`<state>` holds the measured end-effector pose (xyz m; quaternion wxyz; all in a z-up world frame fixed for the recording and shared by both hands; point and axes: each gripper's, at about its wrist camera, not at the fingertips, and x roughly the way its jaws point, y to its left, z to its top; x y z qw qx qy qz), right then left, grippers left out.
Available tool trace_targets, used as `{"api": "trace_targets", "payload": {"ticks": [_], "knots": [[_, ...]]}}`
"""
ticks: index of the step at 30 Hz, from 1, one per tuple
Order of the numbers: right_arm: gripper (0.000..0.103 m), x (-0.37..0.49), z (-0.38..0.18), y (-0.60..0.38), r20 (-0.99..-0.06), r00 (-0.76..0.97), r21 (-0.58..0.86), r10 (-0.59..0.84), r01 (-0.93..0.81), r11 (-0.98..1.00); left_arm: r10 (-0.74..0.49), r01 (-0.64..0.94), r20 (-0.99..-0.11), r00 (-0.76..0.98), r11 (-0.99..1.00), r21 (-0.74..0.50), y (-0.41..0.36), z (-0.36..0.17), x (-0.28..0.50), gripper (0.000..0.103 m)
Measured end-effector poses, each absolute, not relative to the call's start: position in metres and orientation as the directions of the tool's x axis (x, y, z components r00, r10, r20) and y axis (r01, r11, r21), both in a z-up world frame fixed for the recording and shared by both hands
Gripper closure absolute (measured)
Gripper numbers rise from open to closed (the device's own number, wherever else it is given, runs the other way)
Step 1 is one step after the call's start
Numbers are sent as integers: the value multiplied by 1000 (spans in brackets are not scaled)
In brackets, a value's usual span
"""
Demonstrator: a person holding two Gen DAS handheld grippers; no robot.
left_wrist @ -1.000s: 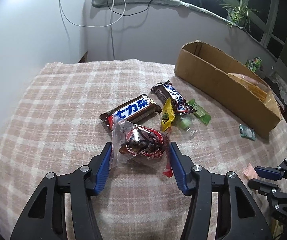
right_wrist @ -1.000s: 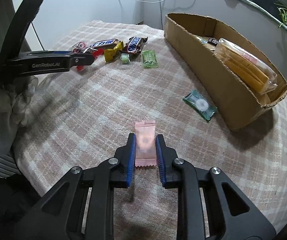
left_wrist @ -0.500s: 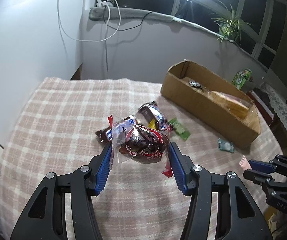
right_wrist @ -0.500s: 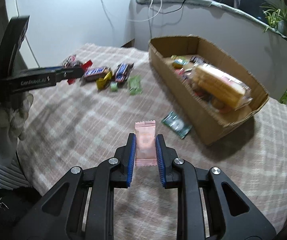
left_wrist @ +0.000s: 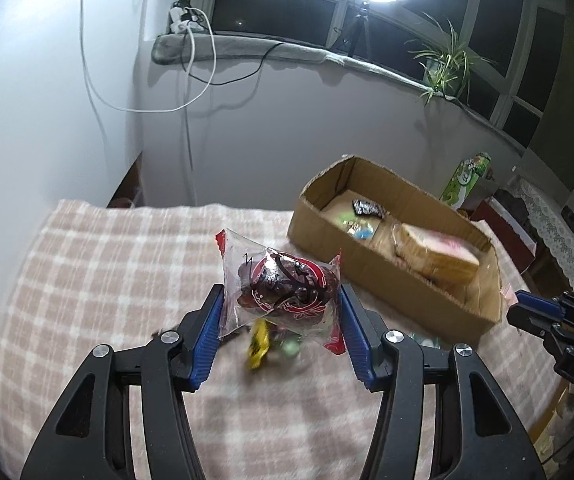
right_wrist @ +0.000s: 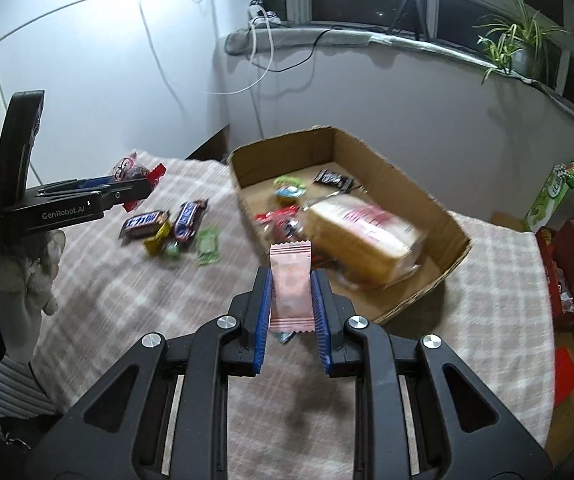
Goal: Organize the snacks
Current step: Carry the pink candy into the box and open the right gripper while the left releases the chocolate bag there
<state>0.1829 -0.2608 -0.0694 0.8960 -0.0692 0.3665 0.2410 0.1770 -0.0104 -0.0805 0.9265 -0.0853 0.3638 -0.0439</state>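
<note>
Holding a clear red-printed snack bag between its blue pads, the left tool sits at lower centre of the left wrist view, raised above the checked surface. The right tool clamps a pink sachet upright, lower centre of the right wrist view, just in front of the cardboard box. The box holds a wrapped bread loaf and small packets. At centre left of the right wrist view, two chocolate bars, a yellow candy and a green packet lie on the surface. Motion blur softens these items.
</note>
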Motion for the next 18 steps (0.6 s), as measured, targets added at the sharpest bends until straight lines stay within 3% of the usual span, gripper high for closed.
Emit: {"api": "trace_targets", "payload": {"ticks": [18], "knots": [[82, 227, -80, -270, -711, 599, 76, 369, -456, 887, -189, 67, -671, 717, 977, -203, -46, -76, 250, 49]]}}
